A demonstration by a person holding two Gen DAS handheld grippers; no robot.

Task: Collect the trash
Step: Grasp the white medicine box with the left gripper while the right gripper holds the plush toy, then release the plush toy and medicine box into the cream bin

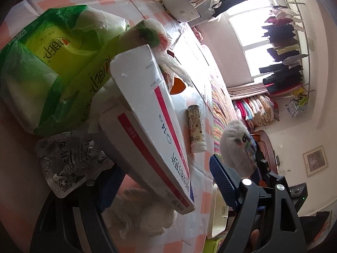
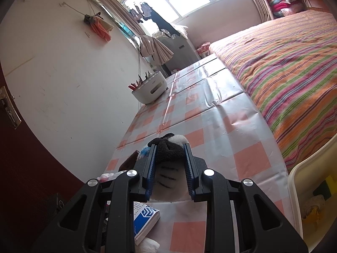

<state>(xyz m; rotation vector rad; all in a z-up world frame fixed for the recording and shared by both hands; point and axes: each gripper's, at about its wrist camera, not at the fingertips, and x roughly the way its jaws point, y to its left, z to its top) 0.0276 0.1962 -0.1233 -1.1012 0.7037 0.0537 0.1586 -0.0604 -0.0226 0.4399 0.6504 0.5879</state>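
Note:
In the left wrist view my left gripper (image 1: 166,164) is open, with its blue pads either side of a white medicine box with red stripes (image 1: 147,130). Tablecloth shows between the right pad and the box, so the box is not gripped. A silver blister pack (image 1: 69,164) lies by the left finger, and a crumpled tissue (image 1: 143,213) lies under the box's near end. My right gripper (image 2: 169,147) is shut on a fuzzy black-and-white sock-like item (image 2: 168,149), held above the table. From the left wrist view that item appears as a white fuzzy lump (image 1: 238,145).
A green tissue pack (image 1: 52,63) and a small patterned bottle (image 1: 197,128) lie on the pink-checked table (image 2: 231,126). A white pen holder (image 2: 150,90) stands by the wall. A cream bin (image 2: 305,181) sits at the table's right edge beside a striped bed (image 2: 284,73). A blue-and-white box (image 2: 145,217) lies below my right gripper.

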